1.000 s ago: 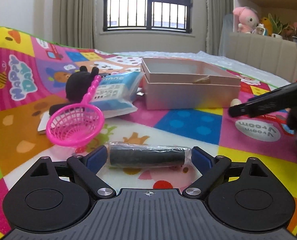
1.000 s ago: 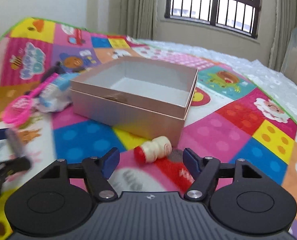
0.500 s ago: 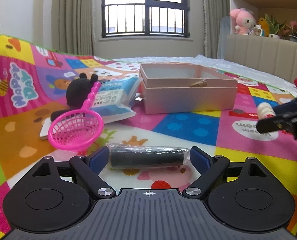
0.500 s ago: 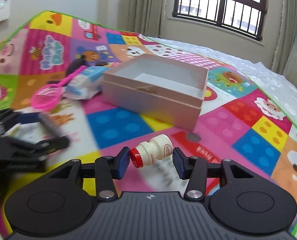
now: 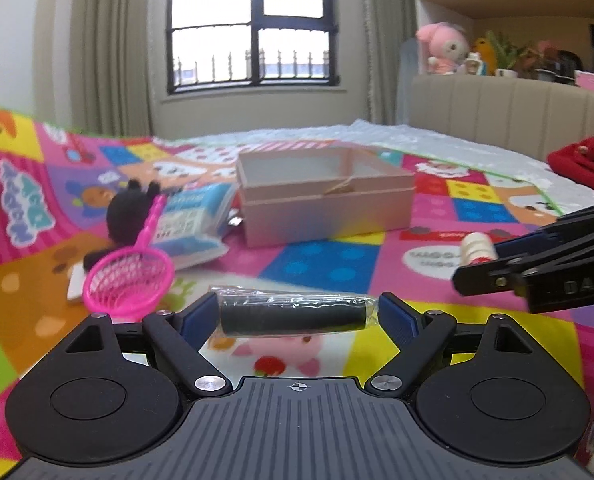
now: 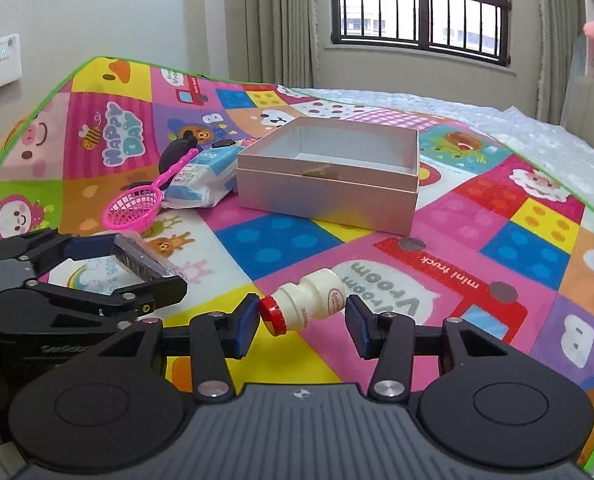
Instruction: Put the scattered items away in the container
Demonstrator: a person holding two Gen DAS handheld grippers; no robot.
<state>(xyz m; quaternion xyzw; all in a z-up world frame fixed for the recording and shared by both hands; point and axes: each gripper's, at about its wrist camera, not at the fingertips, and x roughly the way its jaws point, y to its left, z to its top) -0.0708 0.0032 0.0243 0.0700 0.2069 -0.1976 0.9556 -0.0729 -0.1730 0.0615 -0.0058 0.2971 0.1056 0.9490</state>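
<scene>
Crosswise between the left gripper's [image 5: 297, 314] closing jaws lies a wrapped black roll [image 5: 293, 315], ends touching both pads. The right gripper [image 6: 301, 320] pinches a small bottle [image 6: 305, 301], red cap leftward; the box [image 6: 329, 184] ahead hides its floor.

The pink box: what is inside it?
The box looks empty: white walls and part of its floor show. The near wall hides the front strip of floor, so something flat there cannot be excluded.
</scene>
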